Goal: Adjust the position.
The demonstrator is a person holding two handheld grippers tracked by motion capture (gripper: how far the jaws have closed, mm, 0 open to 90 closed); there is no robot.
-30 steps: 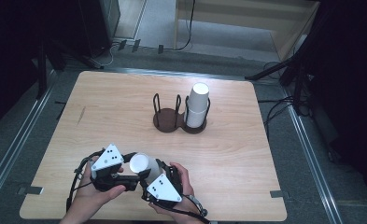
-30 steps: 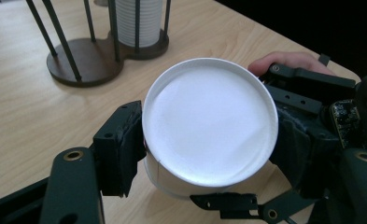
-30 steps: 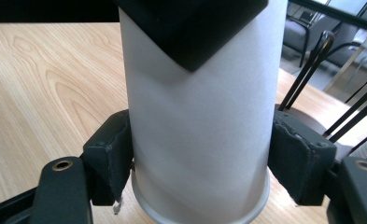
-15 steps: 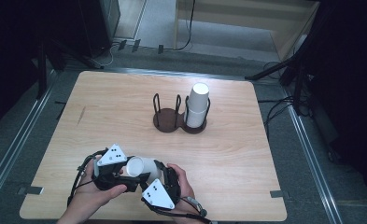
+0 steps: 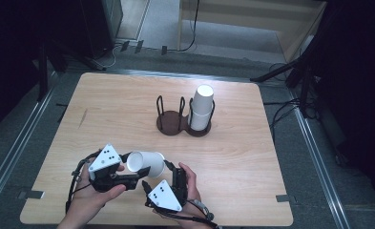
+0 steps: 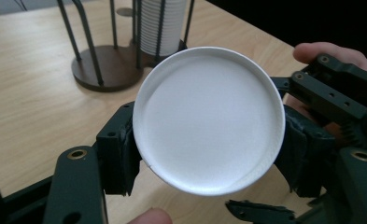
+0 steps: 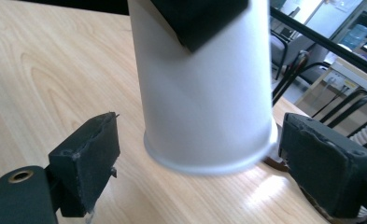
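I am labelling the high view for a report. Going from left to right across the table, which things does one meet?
Left gripper → white paper cup lying on its side in it → right gripper → empty side of the wire cup holder → upright stack of white cups in its other side.

Pale wooden table [image 5: 104,109] under me, grain visible. Grey floor [image 5: 13,138] around it, metal rails [image 5: 314,148] along both sides. Black cables [image 5: 280,114] trail on the right. Beyond, light wooden furniture [image 5: 290,24]; surroundings dark.
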